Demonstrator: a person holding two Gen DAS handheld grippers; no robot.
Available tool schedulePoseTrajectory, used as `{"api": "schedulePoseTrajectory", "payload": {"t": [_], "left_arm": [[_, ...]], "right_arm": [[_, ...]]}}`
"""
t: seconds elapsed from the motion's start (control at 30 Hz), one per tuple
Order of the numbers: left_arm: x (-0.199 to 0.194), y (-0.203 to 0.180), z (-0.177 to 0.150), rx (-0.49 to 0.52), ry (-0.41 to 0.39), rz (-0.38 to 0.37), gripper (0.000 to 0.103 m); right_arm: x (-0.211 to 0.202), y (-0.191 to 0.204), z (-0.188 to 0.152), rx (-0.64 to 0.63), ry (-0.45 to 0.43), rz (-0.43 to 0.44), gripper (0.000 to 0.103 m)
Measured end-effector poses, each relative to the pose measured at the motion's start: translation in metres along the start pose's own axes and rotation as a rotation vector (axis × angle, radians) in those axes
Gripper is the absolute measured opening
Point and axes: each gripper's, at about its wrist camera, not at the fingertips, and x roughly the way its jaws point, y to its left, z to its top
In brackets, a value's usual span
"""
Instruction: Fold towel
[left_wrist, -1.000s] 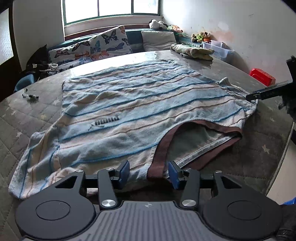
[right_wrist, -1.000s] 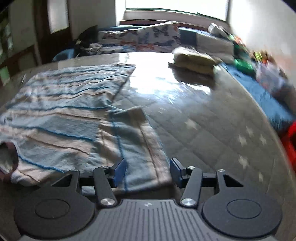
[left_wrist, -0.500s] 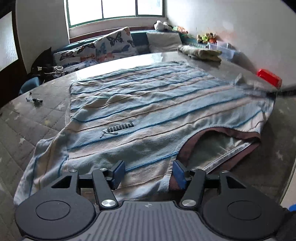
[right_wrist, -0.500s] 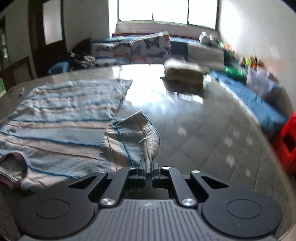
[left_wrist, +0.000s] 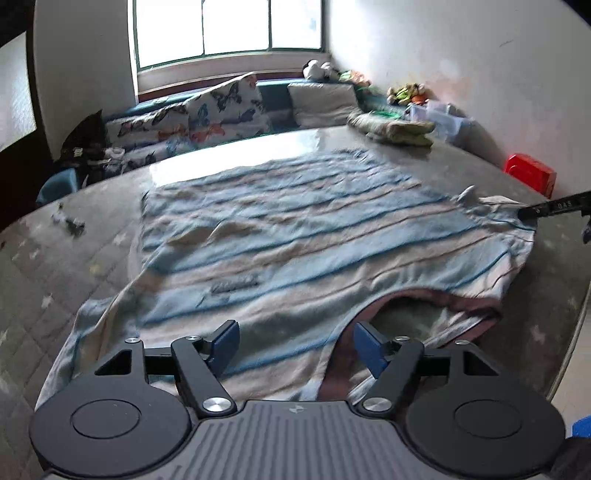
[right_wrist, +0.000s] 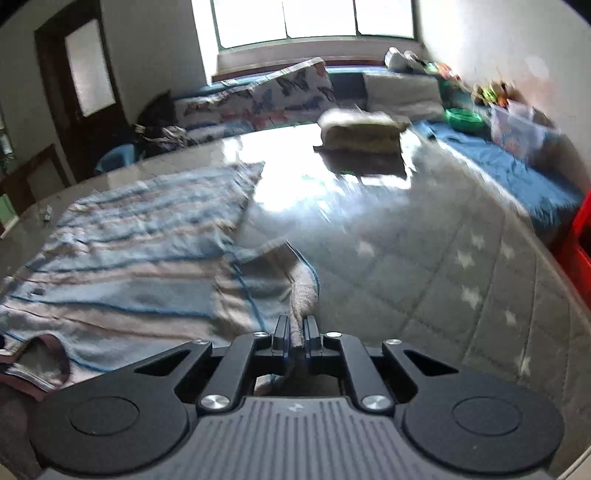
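One blurred logo — striped towel (left_wrist: 295, 236)

you're in a home living room: butterfly cushions (left_wrist: 221, 110) at 12 o'clock under the window (left_wrist: 229, 29), stuffed toys (left_wrist: 406, 92) at 1 o'clock.

Quilted grey table (left_wrist: 546, 325) bears striped towel (left_wrist: 295, 236) and folded cloth (left_wrist: 395, 127).

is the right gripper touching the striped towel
Touching: in the right wrist view the right gripper is shut on a bunched edge of the striped towel.
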Motion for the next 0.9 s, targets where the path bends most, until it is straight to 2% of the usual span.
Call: {"api": "schedulePoseTrajectory", "payload": {"t": [0.17,0.3,0.47,0.6,0.7,0.77,0.9], "left_arm": [[0.004,-0.016,0.008,0.014,-0.027,-0.037,0.073],[0.008,-0.026,0.008,0.016,-0.028,-0.068,0.075],[0.007,-0.026,0.004,0.005,-0.02,-0.064,0.077],[0.004,-0.019,0.002,-0.015,-0.02,-0.042,0.077],[0.002,-0.012,0.0,-0.034,-0.023,-0.018,0.077],[0.001,-0.005,0.0,-0.049,-0.025,-0.002,0.077],[0.0,0.009,0.002,-0.073,-0.031,0.035,0.077]], "right_arm": [[-0.019,0.024,0.02,-0.07,-0.053,0.06,0.006],[-0.022,0.057,0.03,-0.147,-0.063,0.148,0.006],[0.001,0.103,0.029,-0.227,-0.012,0.269,0.007],[0.019,0.129,0.021,-0.255,0.045,0.339,0.021],[0.025,0.14,0.02,-0.279,0.068,0.378,0.025],[0.019,0.136,0.021,-0.277,0.053,0.38,0.031],[0.03,0.124,0.033,-0.277,0.019,0.276,0.033]]}}
